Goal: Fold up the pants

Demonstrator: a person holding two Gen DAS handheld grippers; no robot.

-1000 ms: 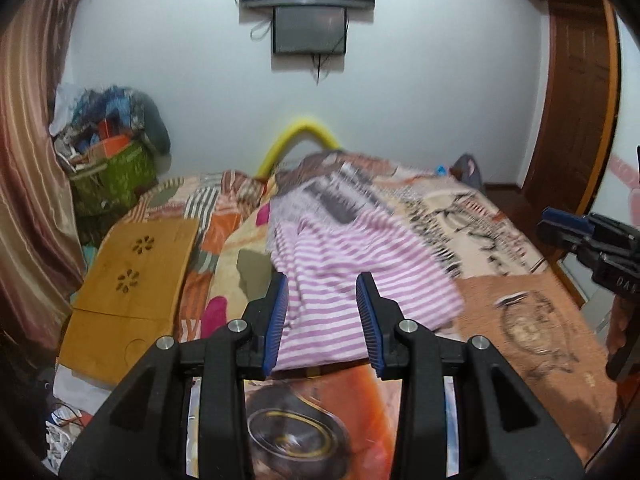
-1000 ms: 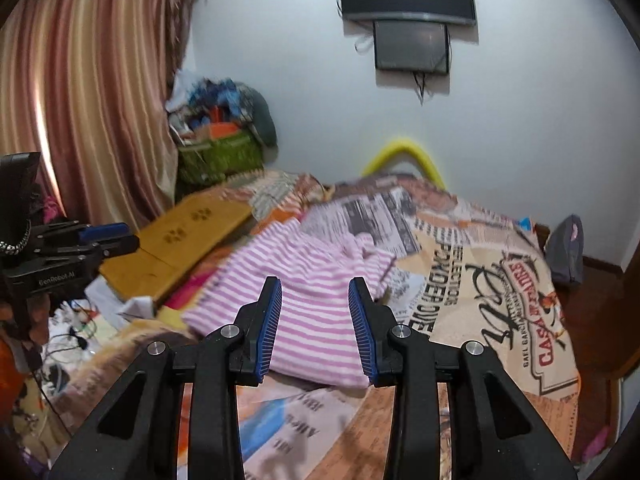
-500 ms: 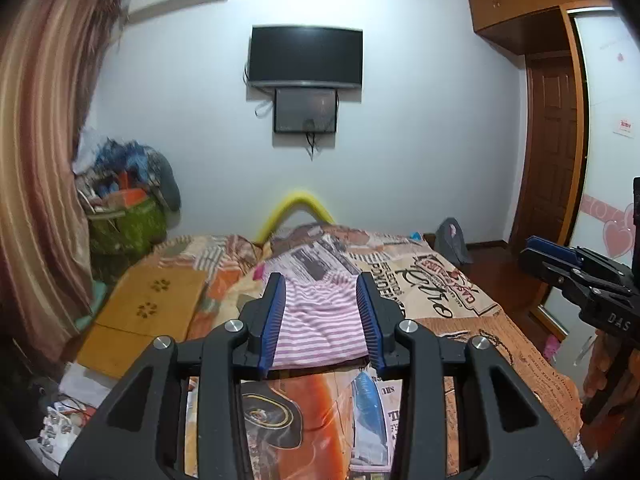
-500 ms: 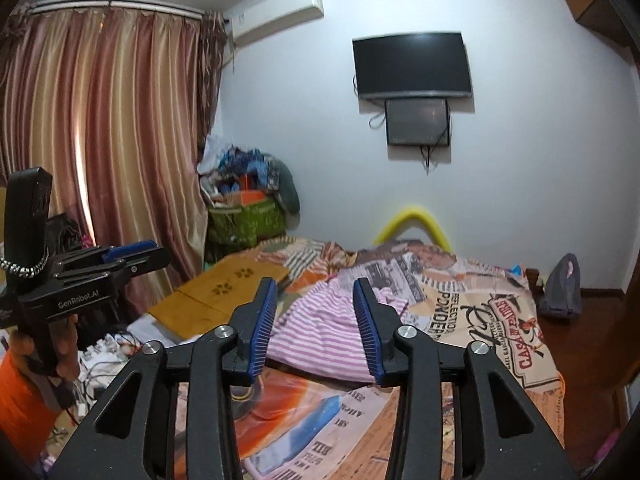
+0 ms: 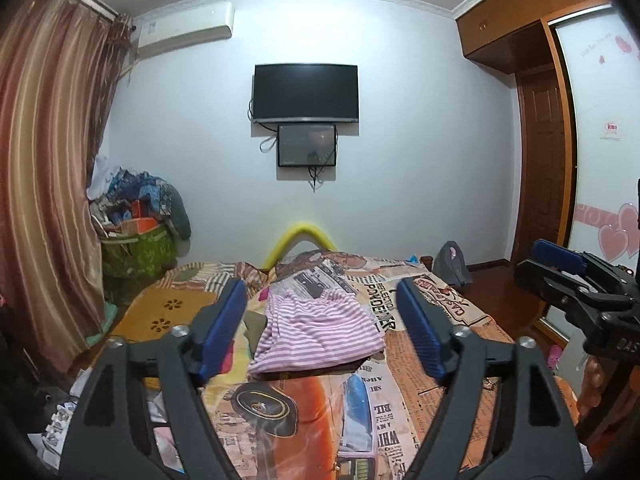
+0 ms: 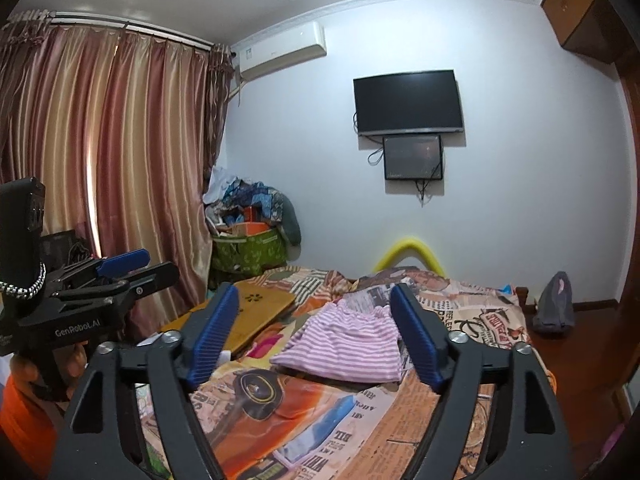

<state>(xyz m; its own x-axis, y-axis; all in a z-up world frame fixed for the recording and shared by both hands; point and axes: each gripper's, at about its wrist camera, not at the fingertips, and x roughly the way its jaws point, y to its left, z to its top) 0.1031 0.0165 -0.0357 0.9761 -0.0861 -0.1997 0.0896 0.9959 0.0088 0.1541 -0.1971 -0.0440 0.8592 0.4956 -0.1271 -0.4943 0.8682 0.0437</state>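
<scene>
The pink-and-white striped pants (image 5: 316, 330) lie folded into a compact rectangle on the bed (image 5: 436, 364), also seen in the right wrist view (image 6: 352, 346). My left gripper (image 5: 320, 328) is open and empty, held well back from the pants and above the bed's near end. My right gripper (image 6: 314, 330) is open and empty, likewise back from the pants. Each gripper shows at the edge of the other's view: the right one (image 5: 560, 276), the left one (image 6: 128, 270).
A wooden lap table (image 6: 260, 316) lies on the bed's left side. A green bag piled with clutter (image 5: 136, 236) stands by the curtain. A TV (image 5: 306, 94) hangs on the far wall. A wardrobe and door (image 5: 544, 184) are at the right.
Both grippers have pulled back and tilted up from the pants, which now look small and far. Both jaws have opened wider.
</scene>
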